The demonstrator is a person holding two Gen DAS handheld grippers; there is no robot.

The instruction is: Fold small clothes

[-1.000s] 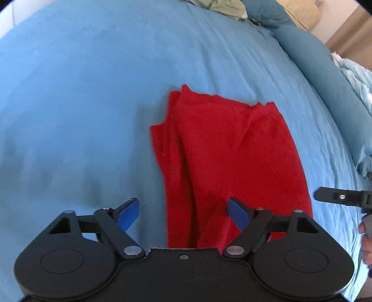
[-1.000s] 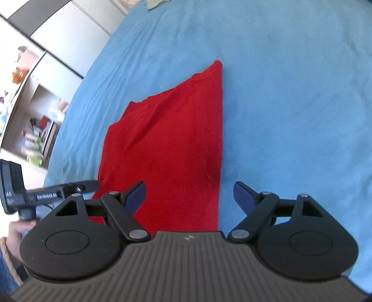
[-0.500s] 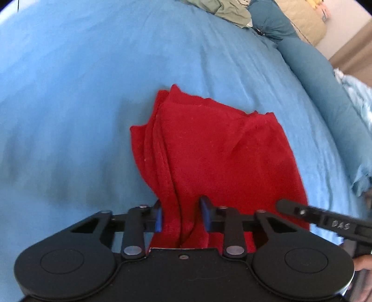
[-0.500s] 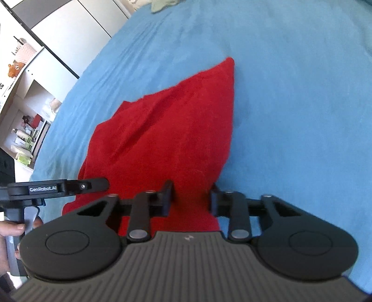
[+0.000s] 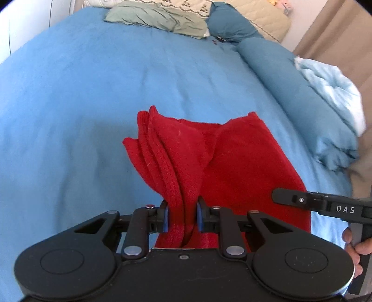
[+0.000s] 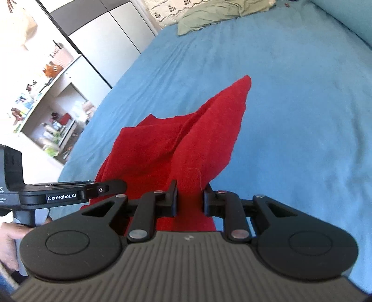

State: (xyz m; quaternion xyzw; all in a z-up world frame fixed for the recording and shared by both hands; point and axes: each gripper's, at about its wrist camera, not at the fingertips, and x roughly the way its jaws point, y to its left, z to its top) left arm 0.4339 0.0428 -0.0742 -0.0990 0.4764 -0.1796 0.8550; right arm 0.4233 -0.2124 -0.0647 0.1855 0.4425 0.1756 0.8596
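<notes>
A red knit garment [image 5: 234, 160] lies partly lifted off the blue bed cover [image 5: 76, 111]. My left gripper [image 5: 182, 217] has its jaws closing and pressed on the garment's bunched near-left corner. In the right wrist view the same red garment [image 6: 172, 148] rises in a peak toward my right gripper [image 6: 190, 201], whose jaws are closing and pinch the near-right corner. Each gripper shows in the other's view: the right one [image 5: 302, 199] at the right edge, the left one [image 6: 102, 189] at the left, both held by a hand. The garment's far edge still rests on the cover.
A green pillow [image 5: 158, 18], a dark blue pillow [image 5: 230, 25] and a long blue bolster [image 5: 290, 76] lie at the head of the bed. A pale blue blanket [image 5: 332, 88] hangs at the right side. White shelves [image 6: 46, 93] with small items stand past the left side.
Both grippers went from wide open over the garment's near edge to clamped on its corners. Both have since risen and carried the near edge up, so the cloth hangs in folds.
</notes>
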